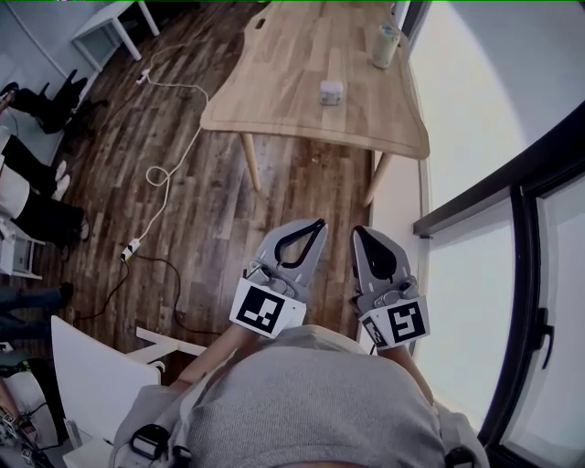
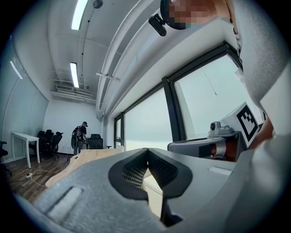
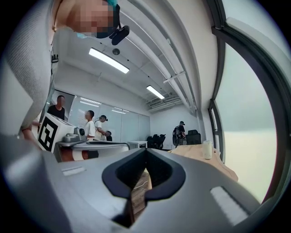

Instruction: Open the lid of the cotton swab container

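A wooden table stands a good way ahead of me. Two things rest on it: a small whitish box-like container near the middle and a pale upright cylinder at the far right, which also shows in the right gripper view. Which of them holds the cotton swabs I cannot tell. My left gripper and right gripper are held side by side close to my body, well short of the table. Both are shut with nothing in them, their tips pointing toward the table.
A white cable and a power strip lie on the dark wood floor left of the table. A large window runs along the right. People, black chairs and a white table are further off.
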A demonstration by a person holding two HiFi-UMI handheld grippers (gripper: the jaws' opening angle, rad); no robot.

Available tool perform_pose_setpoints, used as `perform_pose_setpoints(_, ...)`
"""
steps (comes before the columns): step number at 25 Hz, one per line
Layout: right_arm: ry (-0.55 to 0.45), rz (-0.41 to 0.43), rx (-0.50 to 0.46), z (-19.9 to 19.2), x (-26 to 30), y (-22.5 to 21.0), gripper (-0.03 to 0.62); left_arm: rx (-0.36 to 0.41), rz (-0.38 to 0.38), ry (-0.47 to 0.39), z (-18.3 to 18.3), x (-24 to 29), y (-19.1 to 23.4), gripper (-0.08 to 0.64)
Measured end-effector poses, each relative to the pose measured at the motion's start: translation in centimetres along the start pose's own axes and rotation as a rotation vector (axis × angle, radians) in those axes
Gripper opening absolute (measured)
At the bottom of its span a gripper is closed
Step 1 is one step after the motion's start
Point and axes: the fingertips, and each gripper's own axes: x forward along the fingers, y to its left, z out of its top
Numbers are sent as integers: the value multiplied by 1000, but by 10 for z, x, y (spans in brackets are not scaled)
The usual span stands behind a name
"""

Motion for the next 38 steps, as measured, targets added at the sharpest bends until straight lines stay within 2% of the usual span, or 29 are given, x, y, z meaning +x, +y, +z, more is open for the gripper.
perform_pose_setpoints(8, -4, -48, 10, 4, 86, -36, 0, -3, -50, -6, -1, 53, 78, -2)
perform_pose_setpoints(13, -12, -74, 21, -2, 122, -48, 0, -7, -70, -3, -8, 75, 108, -2)
perform_pose_setpoints(16, -13, -64, 54, 3, 139, -47, 0, -6, -60, -2, -11, 82, 121, -2)
perform_pose_setpoints(26, -1, -45, 31, -4, 170, -61, 0, -33, -38, -9, -16, 99, 154, -2)
perform_pose_setpoints(38, 10, -73, 15, -21, 200, -111, 0, -21, -50, -7, -28, 149, 181, -2)
